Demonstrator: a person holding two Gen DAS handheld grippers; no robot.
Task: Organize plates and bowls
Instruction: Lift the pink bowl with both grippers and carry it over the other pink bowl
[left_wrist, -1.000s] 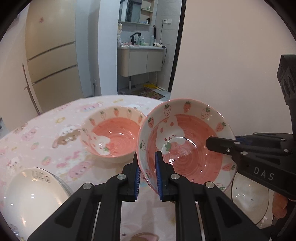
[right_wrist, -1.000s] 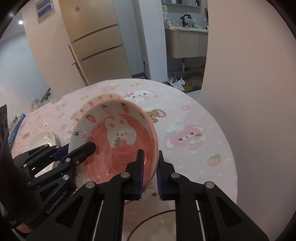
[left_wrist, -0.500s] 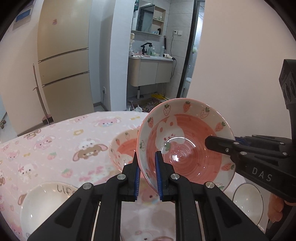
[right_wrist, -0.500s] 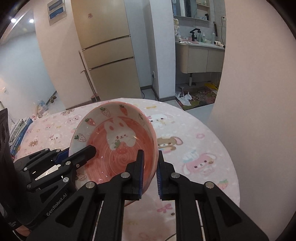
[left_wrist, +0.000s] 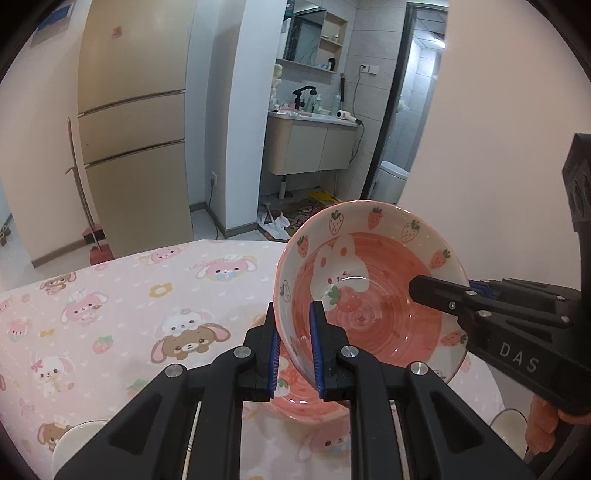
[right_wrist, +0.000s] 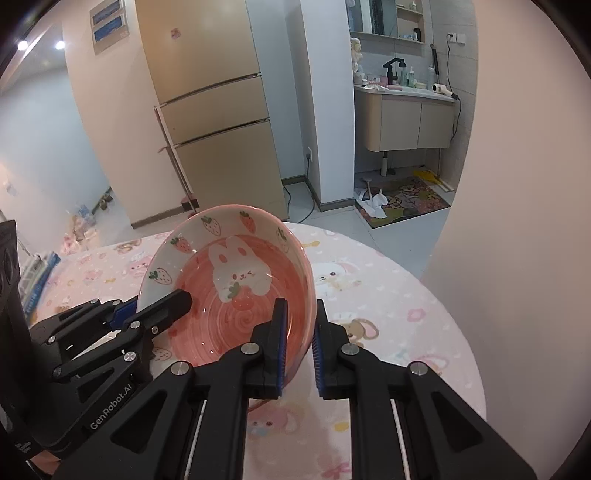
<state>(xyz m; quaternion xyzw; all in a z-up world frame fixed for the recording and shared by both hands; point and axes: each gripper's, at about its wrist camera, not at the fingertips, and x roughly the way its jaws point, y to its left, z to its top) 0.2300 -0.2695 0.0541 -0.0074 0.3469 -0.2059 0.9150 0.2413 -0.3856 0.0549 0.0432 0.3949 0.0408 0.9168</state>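
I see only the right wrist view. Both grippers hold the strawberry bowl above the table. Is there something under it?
Observer: Yes. The left wrist view shows a second pink bowl on the table beneath the strawberry bowl. I cannot tell whether they touch.
Operator: How does the left gripper grasp?
Observer: The left gripper has one finger inside and one outside the rim.
Operator: Are other dishes near?
Observer: A white bowl sits at the table's near left edge.

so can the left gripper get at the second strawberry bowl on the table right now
Probably not. The left gripper is shut on the raised bowl, as is the right gripper; the second bowl sits right beneath.
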